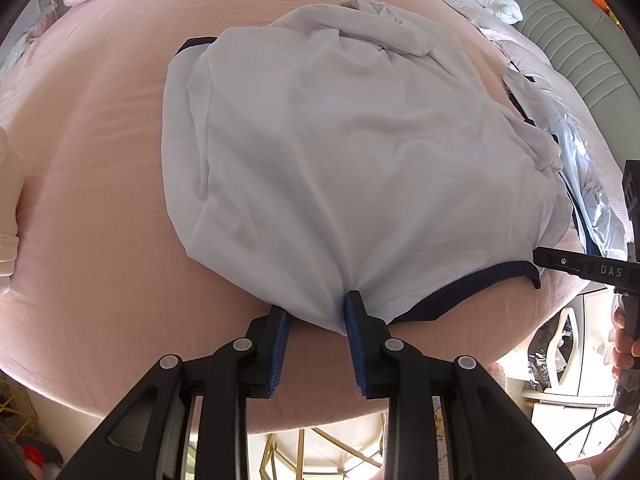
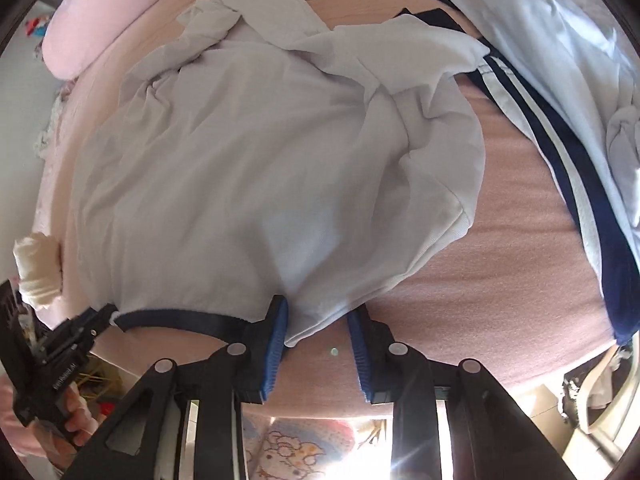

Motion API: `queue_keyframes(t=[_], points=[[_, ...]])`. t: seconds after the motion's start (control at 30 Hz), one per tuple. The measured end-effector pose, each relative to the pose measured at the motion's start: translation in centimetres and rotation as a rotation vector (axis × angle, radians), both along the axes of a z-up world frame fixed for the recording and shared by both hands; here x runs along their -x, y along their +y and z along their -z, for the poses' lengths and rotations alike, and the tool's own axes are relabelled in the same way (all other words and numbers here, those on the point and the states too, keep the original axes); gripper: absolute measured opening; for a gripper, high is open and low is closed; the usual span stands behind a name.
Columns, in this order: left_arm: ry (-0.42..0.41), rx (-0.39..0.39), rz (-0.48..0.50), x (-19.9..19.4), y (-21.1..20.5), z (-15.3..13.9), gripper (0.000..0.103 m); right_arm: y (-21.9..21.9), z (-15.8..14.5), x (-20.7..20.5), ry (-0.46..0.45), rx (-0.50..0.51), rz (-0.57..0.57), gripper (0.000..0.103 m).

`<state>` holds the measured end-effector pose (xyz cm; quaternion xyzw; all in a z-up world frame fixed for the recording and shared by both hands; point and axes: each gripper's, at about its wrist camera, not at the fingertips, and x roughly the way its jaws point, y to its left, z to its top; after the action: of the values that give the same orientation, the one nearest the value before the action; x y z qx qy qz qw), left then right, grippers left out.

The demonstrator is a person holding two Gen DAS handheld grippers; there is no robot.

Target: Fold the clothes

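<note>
A white shirt (image 1: 340, 152) with a navy hem (image 1: 460, 292) lies crumpled on the pink bed sheet (image 1: 100, 200). My left gripper (image 1: 316, 308) is shut on the shirt's near edge, and creases in the cloth run out from the pinch. In the right wrist view the same shirt (image 2: 248, 168) spreads ahead, its navy hem (image 2: 180, 316) running left to the left gripper (image 2: 104, 314). My right gripper (image 2: 318, 308) stands over the shirt's near corner. The cloth lies between its pads against the left one, and bare sheet shows beside the right pad.
A second pale garment with navy and white stripes (image 2: 560, 152) lies to the right. A pink pillow (image 2: 80, 32) sits far left, and a folded white cloth (image 2: 38, 272) lies at the bed's left edge. The bed's near edge (image 1: 320, 420) is just below the grippers.
</note>
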<state>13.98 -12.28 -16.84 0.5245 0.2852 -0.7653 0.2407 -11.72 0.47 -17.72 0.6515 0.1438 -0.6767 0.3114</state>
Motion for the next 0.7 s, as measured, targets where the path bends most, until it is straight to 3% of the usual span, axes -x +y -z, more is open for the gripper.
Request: queue_keyframes(t=[0.17, 0.4, 0.5, 0.63, 0.7], points=[[-0.007, -0.021, 0.006, 0.6, -0.4, 0.5, 0.025, -1.1, -0.6, -2.0, 0.124, -0.128, -0.121, 0.026], [-0.019, -0.040, 0.017, 0.0, 0.0, 0.4, 0.025, 0.8, -0.2, -2.1, 0.119, -0.202, -0.142, 0.026], [-0.018, -0.045, 0.016, 0.0, -0.1, 0.2, 0.025, 1.5, -0.5, -2.1, 0.132, -0.188, -0.141, 0.026], [0.080, -0.074, -0.034, -0.8, -0.7, -1.3, 0.025, 1.9, -1.3, -1.5, 0.140, -0.167, -0.145, 0.026], [0.114, -0.065, -0.062, -1.2, -1.0, -2.3, 0.035, 2.1, -1.7, -1.0, 0.149, -0.166, -0.144, 0.027]])
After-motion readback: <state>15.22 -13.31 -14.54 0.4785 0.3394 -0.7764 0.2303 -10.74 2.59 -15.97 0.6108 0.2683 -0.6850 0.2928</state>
